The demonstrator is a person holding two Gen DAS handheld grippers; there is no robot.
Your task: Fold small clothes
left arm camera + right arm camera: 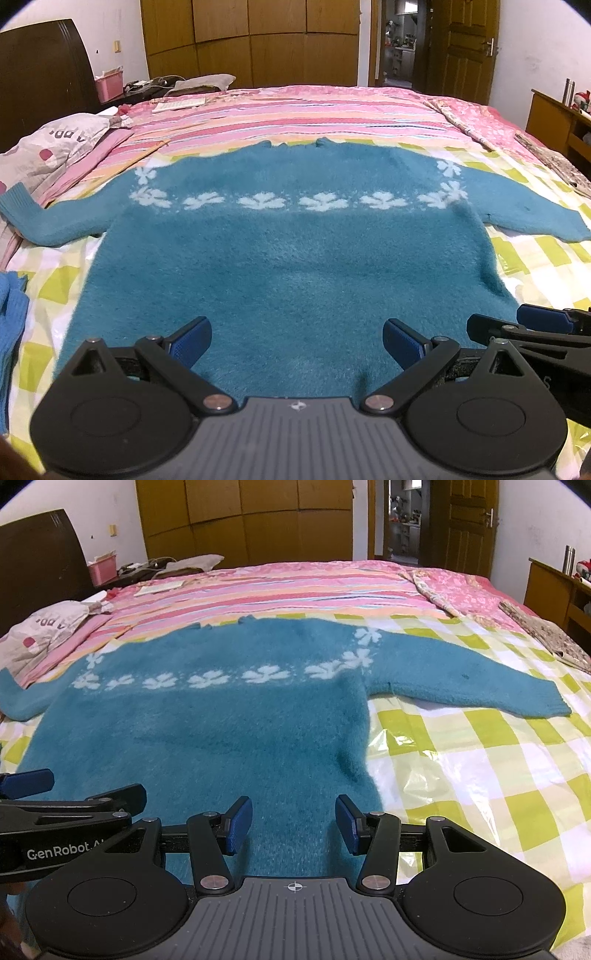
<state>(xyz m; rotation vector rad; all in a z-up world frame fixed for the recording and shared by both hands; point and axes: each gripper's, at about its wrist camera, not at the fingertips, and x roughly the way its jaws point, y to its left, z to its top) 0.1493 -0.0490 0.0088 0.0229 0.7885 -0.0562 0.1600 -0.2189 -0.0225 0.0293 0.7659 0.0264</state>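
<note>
A fuzzy teal sweater (288, 251) with a band of white flowers lies flat on the bed, both sleeves spread out, neck at the far side. It also shows in the right wrist view (207, 731). My left gripper (297, 341) is open and empty, just above the sweater's near hem at its middle. My right gripper (293, 823) is open and empty over the hem near the sweater's right corner. The right gripper's finger shows at the edge of the left wrist view (543, 321), close beside the left one.
The bed carries a green-checked plastic sheet (480, 760) and a pink striped quilt (295, 114). A light blue knit garment (11, 317) lies at the near left. A pillow (62, 136) lies far left, a dark headboard (40, 74) behind it. A wooden cabinet (554, 587) stands at the right.
</note>
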